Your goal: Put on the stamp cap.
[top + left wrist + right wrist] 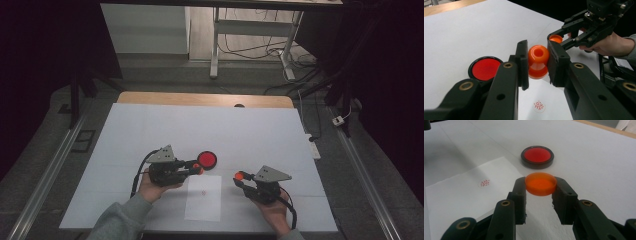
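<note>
Above the white sheet of paper, the left gripper is clamping a small orange bottle by its waist, while the right gripper is pinching an orange cap across its rim. Both pieces are looking like light, stiff, smooth plastic, likely slippery, so grips are sitting best on waist and rim; a red disc in a black ring is lying just beyond on the table

Overhead view; two close gripper views

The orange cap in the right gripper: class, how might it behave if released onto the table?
The orange cap looks like thin plastic, so probably light. Its flat, shallow disc shape suggests it would settle rather than tip. Landing on its round rim, it might roll toward the red pad.
</note>
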Tool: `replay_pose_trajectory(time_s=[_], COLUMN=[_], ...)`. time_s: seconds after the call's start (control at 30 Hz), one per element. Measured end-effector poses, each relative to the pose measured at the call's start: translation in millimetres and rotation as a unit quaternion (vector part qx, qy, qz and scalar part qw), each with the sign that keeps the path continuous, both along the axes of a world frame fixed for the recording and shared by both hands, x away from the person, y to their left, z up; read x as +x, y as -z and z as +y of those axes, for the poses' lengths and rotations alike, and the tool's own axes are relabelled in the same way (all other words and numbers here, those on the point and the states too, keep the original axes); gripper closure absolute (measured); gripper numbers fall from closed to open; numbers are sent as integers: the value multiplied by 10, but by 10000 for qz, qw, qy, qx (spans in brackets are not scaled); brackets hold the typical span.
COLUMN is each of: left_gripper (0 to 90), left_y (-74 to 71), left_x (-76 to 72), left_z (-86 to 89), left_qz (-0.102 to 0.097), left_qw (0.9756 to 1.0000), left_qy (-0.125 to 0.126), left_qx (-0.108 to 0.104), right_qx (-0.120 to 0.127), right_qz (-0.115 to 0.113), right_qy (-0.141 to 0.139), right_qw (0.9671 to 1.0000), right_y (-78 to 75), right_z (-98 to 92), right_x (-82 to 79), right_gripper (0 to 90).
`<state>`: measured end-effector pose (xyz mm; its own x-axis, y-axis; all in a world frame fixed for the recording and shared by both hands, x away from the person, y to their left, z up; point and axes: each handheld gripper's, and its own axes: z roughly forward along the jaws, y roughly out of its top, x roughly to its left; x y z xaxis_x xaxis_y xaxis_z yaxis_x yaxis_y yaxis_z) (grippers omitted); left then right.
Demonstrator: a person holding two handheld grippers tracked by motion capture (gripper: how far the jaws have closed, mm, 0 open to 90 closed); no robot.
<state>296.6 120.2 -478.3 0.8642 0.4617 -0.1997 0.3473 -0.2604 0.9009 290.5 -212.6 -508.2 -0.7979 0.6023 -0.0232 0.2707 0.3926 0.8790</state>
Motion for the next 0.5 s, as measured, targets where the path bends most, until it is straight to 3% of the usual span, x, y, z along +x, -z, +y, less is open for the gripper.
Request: replay_pose_trajectory(time_s=[0.5], left_gripper=[717], left_y=[-4], left_x=[-5], left_z=[1], left_qz=[-11], left_qw=[10000], left_qy=[-53], left_qx=[-21], right_qx=[-63], right_qz=[25], right_qy=[-304], right_qw=[9995], right_y=[3], right_z=[303], right_x=[8], right_gripper=[645])
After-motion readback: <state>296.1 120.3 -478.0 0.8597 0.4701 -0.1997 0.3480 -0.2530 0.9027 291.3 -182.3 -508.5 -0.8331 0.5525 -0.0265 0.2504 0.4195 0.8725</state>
